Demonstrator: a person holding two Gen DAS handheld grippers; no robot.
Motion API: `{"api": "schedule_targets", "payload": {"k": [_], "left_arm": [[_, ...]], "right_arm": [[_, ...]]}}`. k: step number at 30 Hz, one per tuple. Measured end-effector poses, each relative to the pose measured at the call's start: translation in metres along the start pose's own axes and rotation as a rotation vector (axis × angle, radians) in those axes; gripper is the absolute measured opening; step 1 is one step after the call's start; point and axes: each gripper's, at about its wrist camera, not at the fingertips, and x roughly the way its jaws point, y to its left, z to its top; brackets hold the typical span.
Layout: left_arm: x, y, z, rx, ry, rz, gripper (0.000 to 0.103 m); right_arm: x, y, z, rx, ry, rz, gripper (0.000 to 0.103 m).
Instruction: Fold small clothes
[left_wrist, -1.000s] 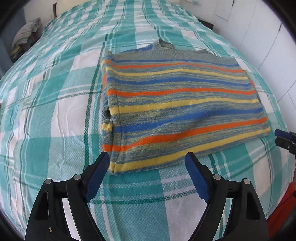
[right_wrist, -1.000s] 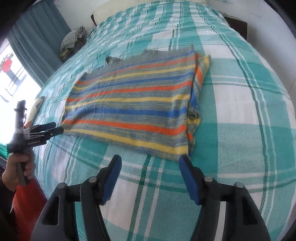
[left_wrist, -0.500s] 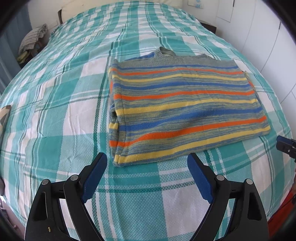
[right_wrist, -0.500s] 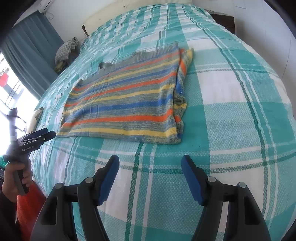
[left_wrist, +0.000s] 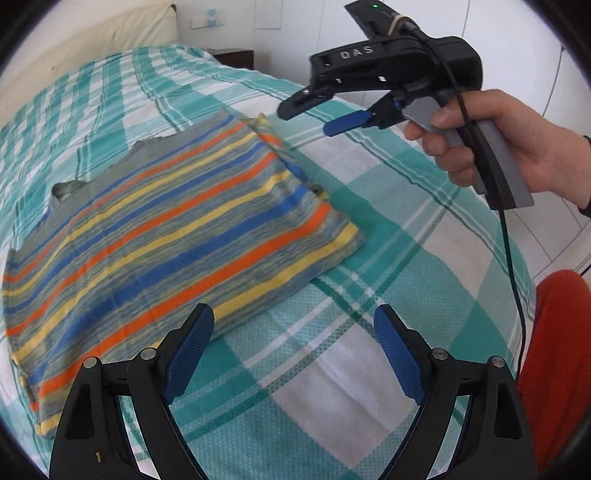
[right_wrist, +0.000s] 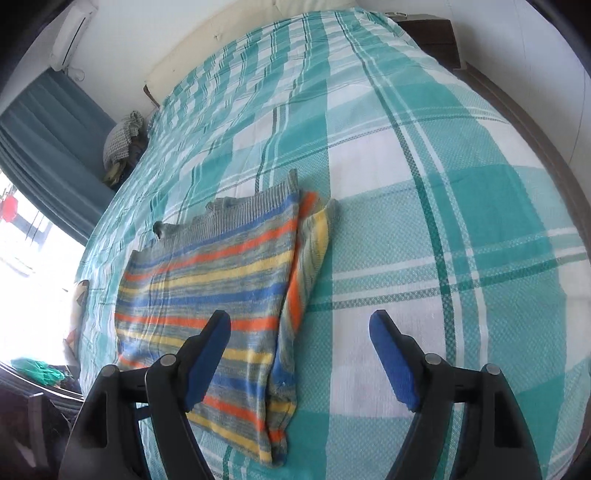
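Note:
A knit sweater (left_wrist: 177, 229) striped in blue, orange, yellow and grey lies flat on the bed, with its sleeve side folded in along the right edge (right_wrist: 310, 258). My left gripper (left_wrist: 293, 325) hovers open over the cover at the sweater's near right corner, its left finger above the hem. Nothing sits between its pads. My right gripper (right_wrist: 299, 325) hangs over the sweater's (right_wrist: 207, 295) right edge. Its jaws are opening and the pads touch nothing. In the left wrist view a hand (left_wrist: 491, 144) holds the right gripper (left_wrist: 306, 120) in the air beyond the sweater's far right corner.
The bed carries a teal and white plaid cover (right_wrist: 424, 184). A bundle of checked cloth (right_wrist: 123, 136) sits by the blue curtain (right_wrist: 55, 122) at the far left. A dark nightstand (right_wrist: 432, 33) stands at the head. Red clothing (left_wrist: 554, 350) shows at the bed's near right edge.
Both grippers swung over toward the sweater's right side. The right gripper and its hand now fill the upper right of the left wrist view. The right jaws stand wider.

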Motion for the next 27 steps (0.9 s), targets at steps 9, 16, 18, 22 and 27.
{"api": "schedule_targets", "payload": {"k": [9,16,18,22,27], "left_arm": [[0.06,-0.004,0.036,-0.024,-0.019,0.014,0.01],[-0.043,0.076,0.006,-0.37,-0.23,-0.08,0.009],[-0.078,0.107,-0.016,-0.466,-0.28,-0.067,0.009],[-0.123,0.171,-0.072,-0.662,-0.308,0.008,0.009],[-0.111,0.229,-0.128,-0.844,-0.186,0.114,0.021]], "right_arm": [[0.079,0.016,0.049,-0.029,0.126,-0.003,0.01],[0.051,0.108,0.064,-0.169,0.057,0.088,0.01],[0.056,0.152,0.068,-0.214,0.058,0.14,0.01],[0.102,0.239,0.061,-0.318,0.102,0.195,0.01],[0.189,0.308,0.031,-0.356,0.165,0.229,0.03]]}}
